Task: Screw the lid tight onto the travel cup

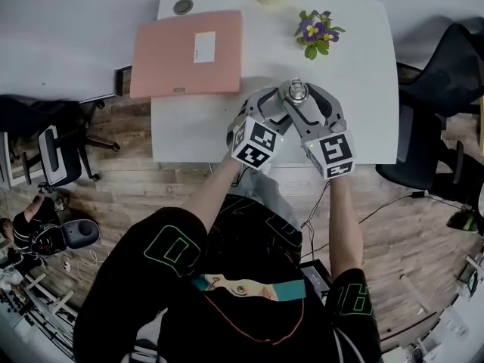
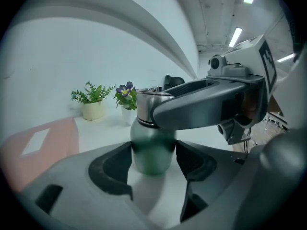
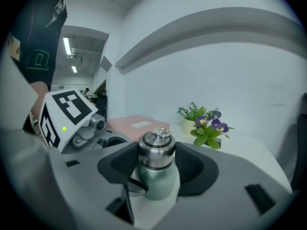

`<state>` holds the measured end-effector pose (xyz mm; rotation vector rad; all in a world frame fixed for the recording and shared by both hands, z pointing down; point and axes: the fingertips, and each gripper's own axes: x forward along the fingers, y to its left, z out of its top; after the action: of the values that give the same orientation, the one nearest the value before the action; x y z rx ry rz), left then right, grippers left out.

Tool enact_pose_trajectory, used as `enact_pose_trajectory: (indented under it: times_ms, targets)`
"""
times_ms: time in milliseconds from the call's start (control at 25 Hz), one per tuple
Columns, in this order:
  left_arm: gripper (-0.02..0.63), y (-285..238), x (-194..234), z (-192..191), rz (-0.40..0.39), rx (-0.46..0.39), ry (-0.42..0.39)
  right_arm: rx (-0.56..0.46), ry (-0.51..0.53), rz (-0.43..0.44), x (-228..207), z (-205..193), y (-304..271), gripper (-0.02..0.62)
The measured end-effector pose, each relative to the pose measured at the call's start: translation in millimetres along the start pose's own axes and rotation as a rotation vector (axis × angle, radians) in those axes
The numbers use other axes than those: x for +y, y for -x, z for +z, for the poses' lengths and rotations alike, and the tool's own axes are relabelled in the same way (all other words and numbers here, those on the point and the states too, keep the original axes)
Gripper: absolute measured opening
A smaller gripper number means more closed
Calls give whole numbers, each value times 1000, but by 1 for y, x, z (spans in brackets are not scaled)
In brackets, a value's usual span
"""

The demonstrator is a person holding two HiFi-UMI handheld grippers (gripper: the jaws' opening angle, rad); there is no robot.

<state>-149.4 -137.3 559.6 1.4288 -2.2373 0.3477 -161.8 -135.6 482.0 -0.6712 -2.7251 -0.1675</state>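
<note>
Standing upright on the white desk (image 1: pixel 204 127), the travel cup (image 2: pixel 152 152) has its long axis vertical, with the lid (image 3: pixel 156 150) uppermost. My left hand-held gripper (image 2: pixel 153 157) is clenched on the green body. My right hand-held gripper (image 3: pixel 157 157) is clenched on the steel lid. The cup is close to the desk's near edge, right of centre, with bare desk to its left and right. A pink folder (image 1: pixel 187 53) lies far left, overhanging the left edge. A flower pot (image 1: pixel 316 30) stands farther off, well apart.

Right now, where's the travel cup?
Head view: the travel cup stands on the white table near its front edge, right of centre, gripped by the left gripper and right gripper, just below the purple flowers in frame.
</note>
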Motion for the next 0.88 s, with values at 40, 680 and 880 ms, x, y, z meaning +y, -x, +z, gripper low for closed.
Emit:
enact_pose_trajectory:
  times_ms: [40, 680, 880]
  targets:
    - [301, 0, 0, 0, 1, -3, -2, -17, -23, -42, -1, 0, 1, 239]
    - [297, -1, 0, -2, 4, -38, -1, -82, -217, -262, 0, -10, 0, 240]
    - [296, -1, 0, -3, -7, -31, 2, -81, -226, -164, 4, -8, 0, 350]
